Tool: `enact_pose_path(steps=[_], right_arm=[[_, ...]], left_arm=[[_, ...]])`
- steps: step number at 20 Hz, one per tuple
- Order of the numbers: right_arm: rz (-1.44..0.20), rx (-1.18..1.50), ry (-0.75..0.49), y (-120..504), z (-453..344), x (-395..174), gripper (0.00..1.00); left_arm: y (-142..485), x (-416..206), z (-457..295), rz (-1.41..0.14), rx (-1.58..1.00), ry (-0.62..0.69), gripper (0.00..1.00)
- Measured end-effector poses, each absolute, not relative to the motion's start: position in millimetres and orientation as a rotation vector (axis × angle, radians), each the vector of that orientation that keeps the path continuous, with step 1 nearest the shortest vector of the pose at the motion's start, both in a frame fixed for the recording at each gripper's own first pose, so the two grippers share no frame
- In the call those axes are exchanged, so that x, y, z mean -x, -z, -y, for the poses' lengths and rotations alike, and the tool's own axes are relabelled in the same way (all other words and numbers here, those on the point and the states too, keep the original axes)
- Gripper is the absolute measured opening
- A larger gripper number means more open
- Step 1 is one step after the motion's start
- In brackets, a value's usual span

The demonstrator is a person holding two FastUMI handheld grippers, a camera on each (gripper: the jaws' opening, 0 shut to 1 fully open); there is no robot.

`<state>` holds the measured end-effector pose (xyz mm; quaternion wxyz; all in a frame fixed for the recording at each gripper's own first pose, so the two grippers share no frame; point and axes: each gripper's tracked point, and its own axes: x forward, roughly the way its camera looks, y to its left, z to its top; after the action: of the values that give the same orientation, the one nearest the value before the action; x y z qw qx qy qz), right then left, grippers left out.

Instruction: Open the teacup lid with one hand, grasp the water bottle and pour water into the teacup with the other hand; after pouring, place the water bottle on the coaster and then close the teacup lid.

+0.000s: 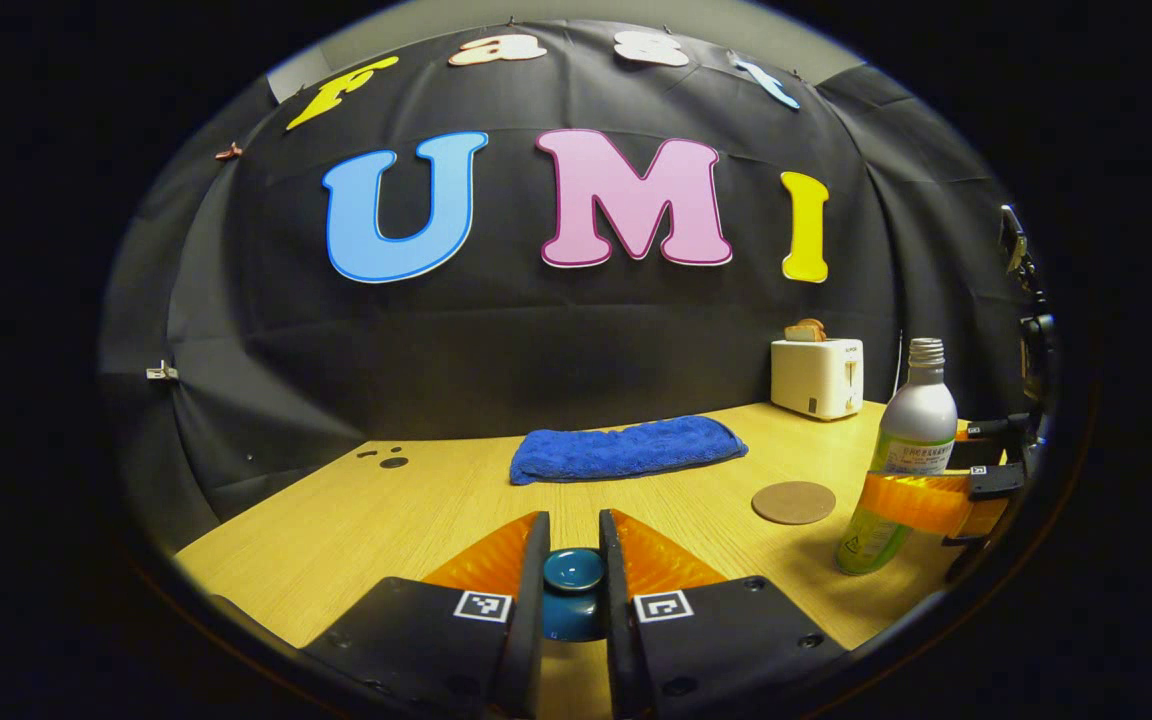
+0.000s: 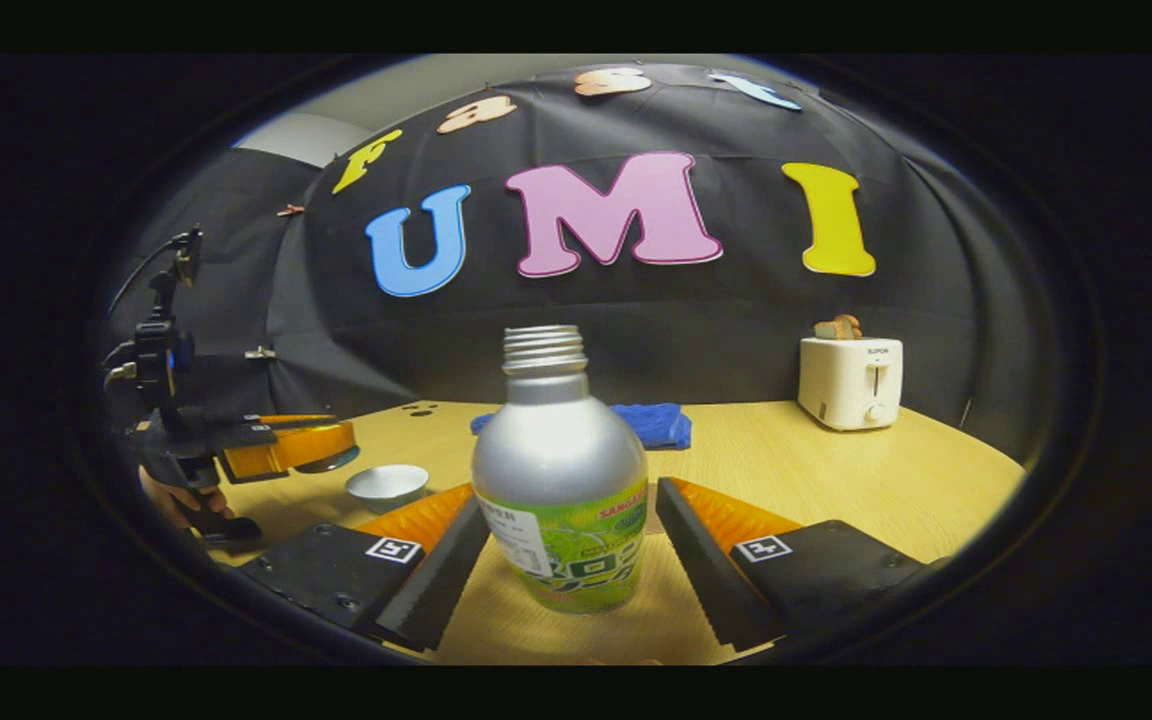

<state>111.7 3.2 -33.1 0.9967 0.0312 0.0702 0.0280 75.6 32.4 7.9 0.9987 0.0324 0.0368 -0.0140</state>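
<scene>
- Left gripper (image 1: pixel 573 575): fingers pressed on either side of the knob of the teacup lid (image 1: pixel 573 572), a dark blue-green piece held clear above the table (image 1: pixel 376 520). In the right gripper view this gripper sits far to the left, lid slung under its fingers.
- Teacup (image 2: pixel 387 484): small pale bowl, uncovered, standing on the table just right of and below the lifted lid in the right gripper view.
- Right gripper (image 2: pixel 572 560): jaws spread, one finger each side of the water bottle (image 2: pixel 560 470); gaps visible on both sides, so no grip yet, by my reading.
- Water bottle: silver, green label, cap off, upright, long axis vertical, dead centre between the right fingers.
- Key relation: teacup lies left of the bottle, so a pour would tip leftward.
- Coaster (image 1: pixel 793 502): round, brown, bare, just left of the bottle in the left gripper view.
</scene>
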Motion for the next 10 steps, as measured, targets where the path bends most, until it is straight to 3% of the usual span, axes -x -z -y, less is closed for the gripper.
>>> enact_pose_path(steps=[5, 7, 10], right_arm=[[-0.158, -0.064, -0.053, 37, -8, -127, 1.00], [-0.158, -0.034, -0.044, 36, -10, -130, 0.84], [-0.166, 0.049, -0.042, 36, -14, -133, 0.82]], left_arm=[[-9, -68, -48, -0.058, -0.055, 0.010, 0.30], [-7, -66, -57, -0.059, -0.049, 0.005, 0.30], [-6, -63, -68, -0.059, -0.048, -0.002, 0.30]])
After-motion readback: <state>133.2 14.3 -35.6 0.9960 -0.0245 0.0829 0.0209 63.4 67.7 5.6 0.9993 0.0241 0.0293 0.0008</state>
